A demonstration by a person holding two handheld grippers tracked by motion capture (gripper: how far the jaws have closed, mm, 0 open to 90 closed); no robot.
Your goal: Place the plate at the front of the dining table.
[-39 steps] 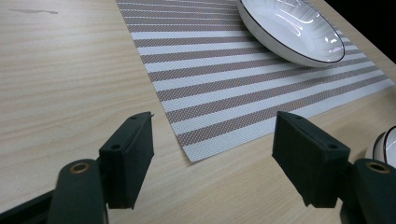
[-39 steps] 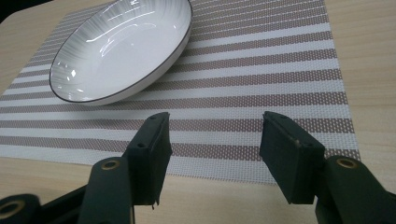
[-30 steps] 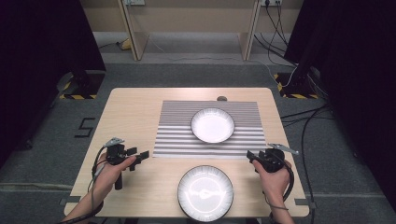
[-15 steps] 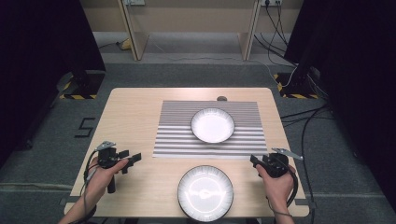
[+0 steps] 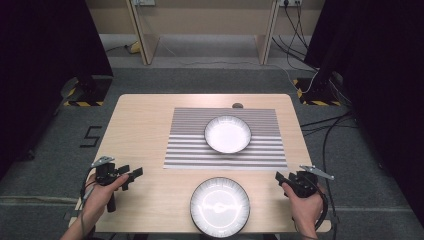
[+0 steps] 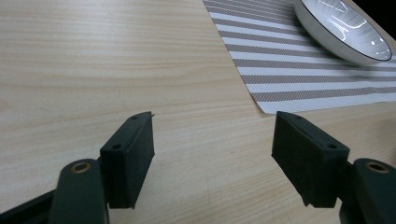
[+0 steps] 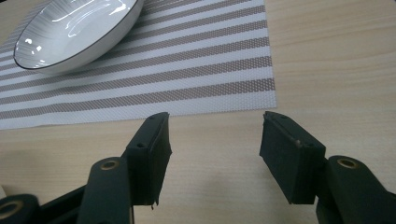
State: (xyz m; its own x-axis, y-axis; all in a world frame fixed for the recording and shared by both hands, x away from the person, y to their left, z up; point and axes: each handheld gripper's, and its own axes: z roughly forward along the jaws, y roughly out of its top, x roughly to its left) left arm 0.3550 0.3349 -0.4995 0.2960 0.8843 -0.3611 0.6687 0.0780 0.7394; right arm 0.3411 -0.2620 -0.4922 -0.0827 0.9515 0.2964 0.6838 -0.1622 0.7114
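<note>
Two tools [image 5: 131, 176] [image 5: 281, 178] agape, two bowls [image 5: 227, 134] [image 5: 220, 206] untouched

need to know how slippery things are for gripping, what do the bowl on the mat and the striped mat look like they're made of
Bowl: probably glazed ceramic; glossy white with sharp light reflections, fine ribbed lines inside and a thin dark rim.
Striped mat: looks like woven vinyl or similar plastic mesh; a visible weave texture, matte, lying flat on the table.

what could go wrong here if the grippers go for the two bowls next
1. The near bowl sits at the table front edge; a sideways nudge might slide it off.
2. The far bowl rests on the striped mat, which could shift or bunch if dragged.
3. Both the left gripper and right gripper are open; smooth, sloped rims may slip between the fingers.
</note>
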